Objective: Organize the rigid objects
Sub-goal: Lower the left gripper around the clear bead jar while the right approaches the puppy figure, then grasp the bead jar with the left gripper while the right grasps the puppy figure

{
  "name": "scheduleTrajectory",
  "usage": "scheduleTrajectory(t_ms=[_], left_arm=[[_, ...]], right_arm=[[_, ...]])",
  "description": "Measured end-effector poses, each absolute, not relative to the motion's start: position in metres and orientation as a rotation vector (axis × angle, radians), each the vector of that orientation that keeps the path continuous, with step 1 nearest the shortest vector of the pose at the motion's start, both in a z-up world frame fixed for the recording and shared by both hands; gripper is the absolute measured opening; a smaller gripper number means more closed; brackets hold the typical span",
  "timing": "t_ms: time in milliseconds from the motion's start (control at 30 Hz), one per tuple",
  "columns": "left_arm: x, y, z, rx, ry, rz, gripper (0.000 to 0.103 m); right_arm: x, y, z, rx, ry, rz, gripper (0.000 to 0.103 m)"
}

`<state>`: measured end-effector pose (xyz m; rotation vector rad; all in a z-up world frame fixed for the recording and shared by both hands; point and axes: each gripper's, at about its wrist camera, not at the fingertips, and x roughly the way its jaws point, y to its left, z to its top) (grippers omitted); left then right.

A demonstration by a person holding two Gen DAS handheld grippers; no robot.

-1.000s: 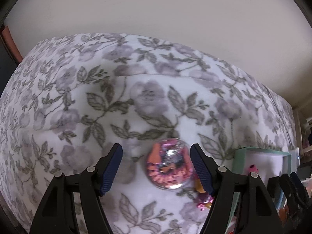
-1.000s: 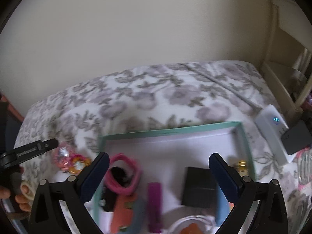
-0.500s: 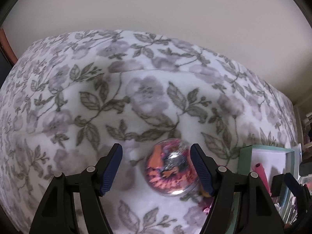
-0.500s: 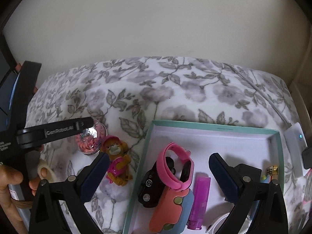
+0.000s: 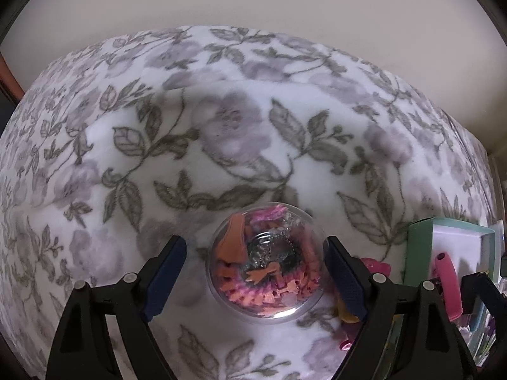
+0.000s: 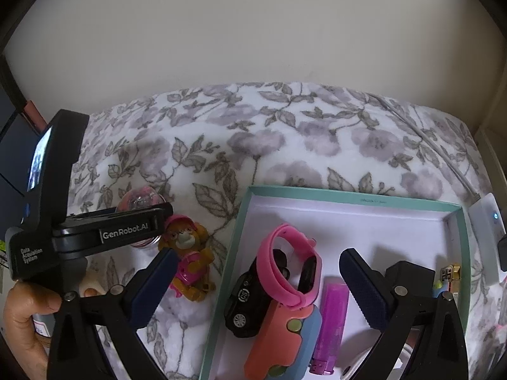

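L gripper (image 5: 255, 277): fingers spread wide, straddling the clear capsule (image 5: 265, 262) – R pad looks at or nearly on its side, L pad stands off w/ a gap; can't tell if there's contact.
Capsule: rests on floral blanket (image 5: 221, 126), orange/pink bits inside; fills more of L view than 1 s ago – gripper has closed in on it.
R gripper (image 6: 258, 288): fingers spread, pinching nothing, poised over teal box (image 6: 348, 193); R view has swung leftward since 1 s ago – L gripper body, capsule and dog now in view.
Box near end: black toy car (image 6: 245, 297), pink band (image 6: 285, 269) looped partly over it, coral/blue case (image 6: 279, 342), purple lighter (image 6: 329, 319) just beside the case.
Box R side: small gold piece (image 6: 450, 274) by the R wall; a black block is largely behind the R finger.
Box far end: bare white floor up to the far wall.
Outside box: toy dog (image 6: 190, 259) on blanket betw. capsule and box L wall, near both, touching neither that I can tell.
Open room: wide bare blanket beyond capsule up to the far edge by the wall.
Far R: white device (image 6: 486, 234) w/ blue light, off the box corner.
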<state>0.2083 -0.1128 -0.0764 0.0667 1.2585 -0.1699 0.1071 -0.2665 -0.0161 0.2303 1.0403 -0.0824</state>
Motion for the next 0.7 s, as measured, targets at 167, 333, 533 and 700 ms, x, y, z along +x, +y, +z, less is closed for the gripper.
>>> scheduleTrajectory(t_ms=[167, 333, 533, 700], left_arm=[[0.211, -0.105, -0.074, 0.059, 1.276, -0.154, 0.077], [0.215, -0.087, -0.072, 0.048, 1.291, -0.127, 0.075], [0.224, -0.056, -0.07, 0.029, 1.307, -0.072, 0.075], [0.23, -0.025, -0.069, -0.016, 1.323, -0.042, 0.075]], right_arm=[[0.11, -0.258, -0.015, 0.218, 1.019, -0.056, 0.103], [0.115, -0.233, -0.014, 0.116, 1.004, -0.026, 0.103], [0.123, -0.201, -0.018, 0.032, 1.003, 0.041, 0.103], [0.13, -0.187, -0.028, 0.033, 1.029, 0.091, 0.103]])
